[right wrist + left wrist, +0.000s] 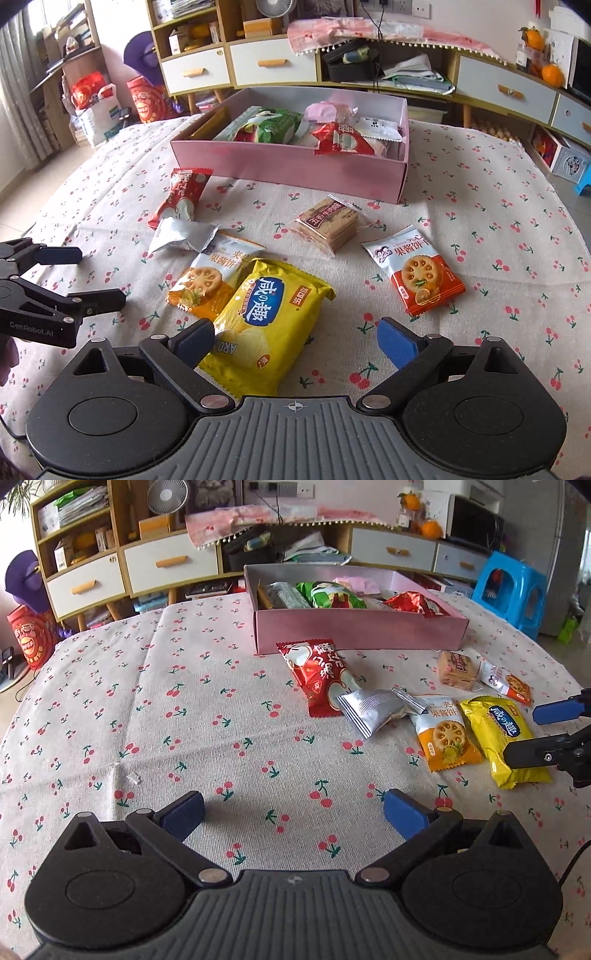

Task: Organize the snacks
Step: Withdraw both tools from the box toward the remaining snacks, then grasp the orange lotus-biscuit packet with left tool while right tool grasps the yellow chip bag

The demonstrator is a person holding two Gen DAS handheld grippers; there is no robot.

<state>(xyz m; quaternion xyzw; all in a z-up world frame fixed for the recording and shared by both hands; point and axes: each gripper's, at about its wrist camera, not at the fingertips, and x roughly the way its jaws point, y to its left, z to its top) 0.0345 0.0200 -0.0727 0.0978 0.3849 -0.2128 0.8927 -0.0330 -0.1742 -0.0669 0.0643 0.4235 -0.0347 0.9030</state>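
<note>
Straddling yellow packet [266, 325]: right tool [295, 341].

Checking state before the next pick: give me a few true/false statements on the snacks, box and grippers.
1. The right gripper is open over the yellow pack. True.
2. The pink box is empty. False: it holds several snacks.
3. The silver pack lies outside the box. True.
4. The left gripper holds a snack. False: it is open over bare cloth.
</note>
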